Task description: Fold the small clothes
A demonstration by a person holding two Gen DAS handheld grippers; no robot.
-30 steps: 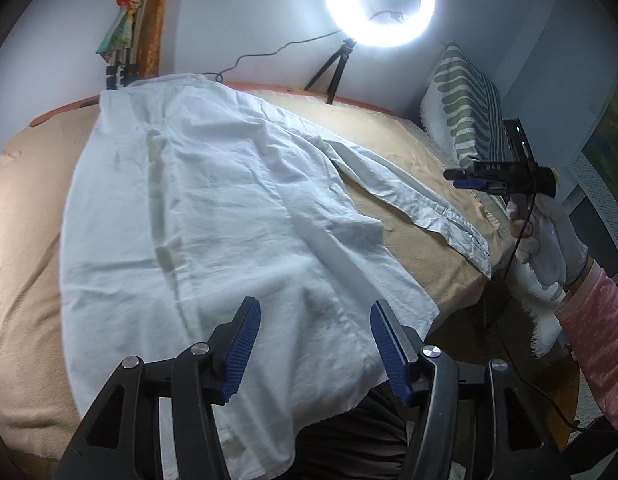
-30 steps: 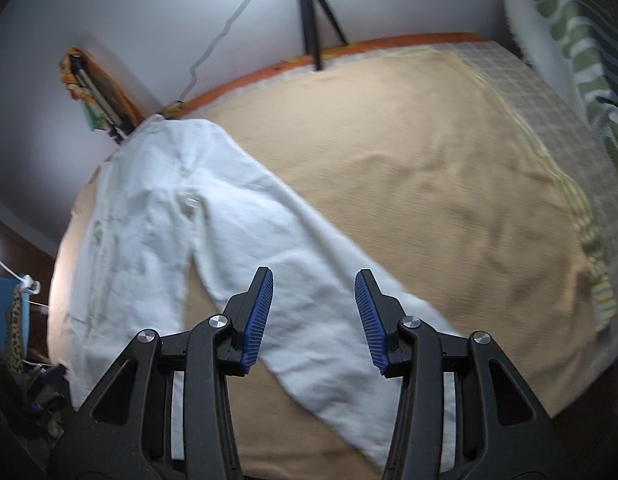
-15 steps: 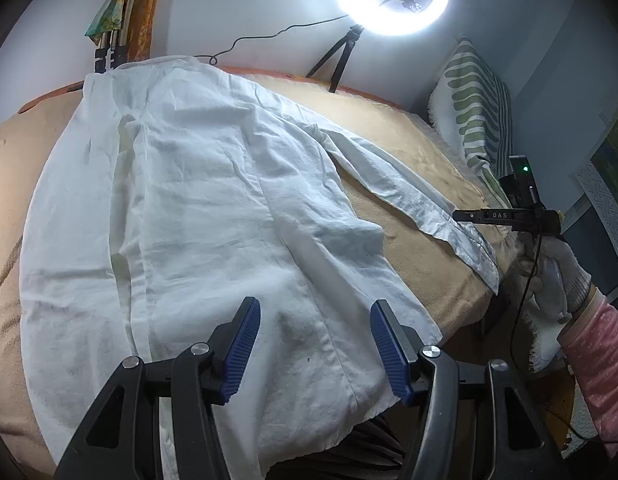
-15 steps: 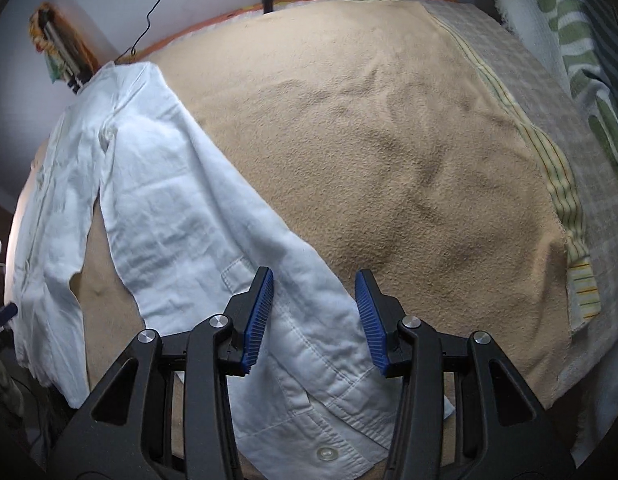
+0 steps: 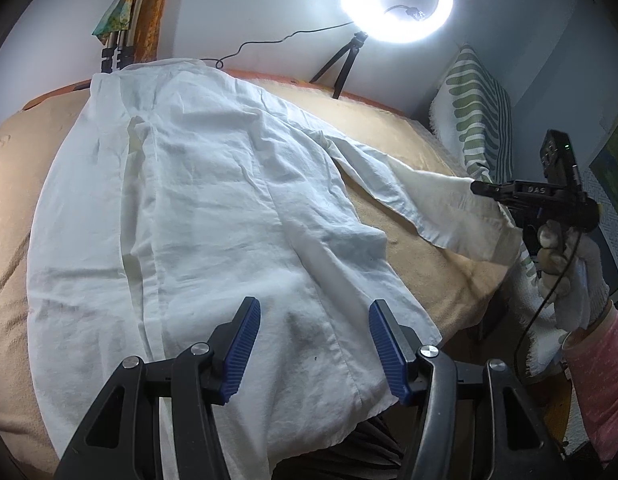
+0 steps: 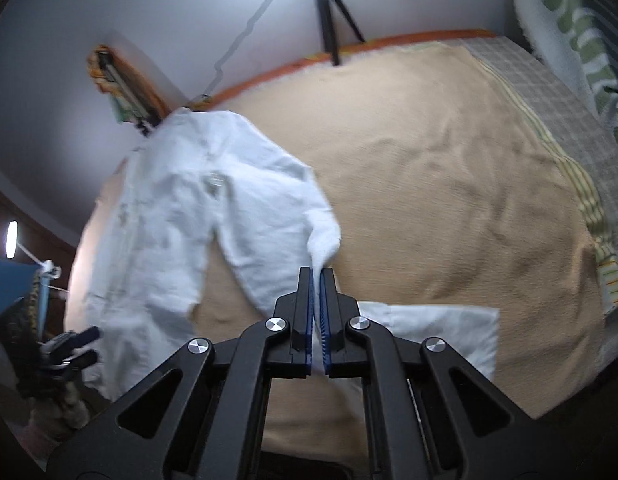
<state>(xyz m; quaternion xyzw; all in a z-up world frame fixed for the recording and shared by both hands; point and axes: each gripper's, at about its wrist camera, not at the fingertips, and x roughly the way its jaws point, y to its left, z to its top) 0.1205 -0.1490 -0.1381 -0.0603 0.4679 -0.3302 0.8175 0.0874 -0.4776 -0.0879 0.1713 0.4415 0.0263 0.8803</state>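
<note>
Two grippers: right hand-held gripper (image 6: 316, 276) clamped on white shirt (image 5: 213, 216) sleeve; left hand-held gripper (image 5: 314, 320) parted, empty, above hem.

One white shirt (image 5: 213, 216), one ring light (image 5: 396, 0) (on a tripod), one striped pillow (image 5: 479, 120), two grippers, left gripper (image 5: 315, 344) and right gripper (image 6: 316, 312).

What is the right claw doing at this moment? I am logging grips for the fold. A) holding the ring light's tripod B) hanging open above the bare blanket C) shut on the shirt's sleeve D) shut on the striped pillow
C: the right claw has its blue pads pinched together on the white shirt's sleeve, lifted off the tan blanket.
</note>
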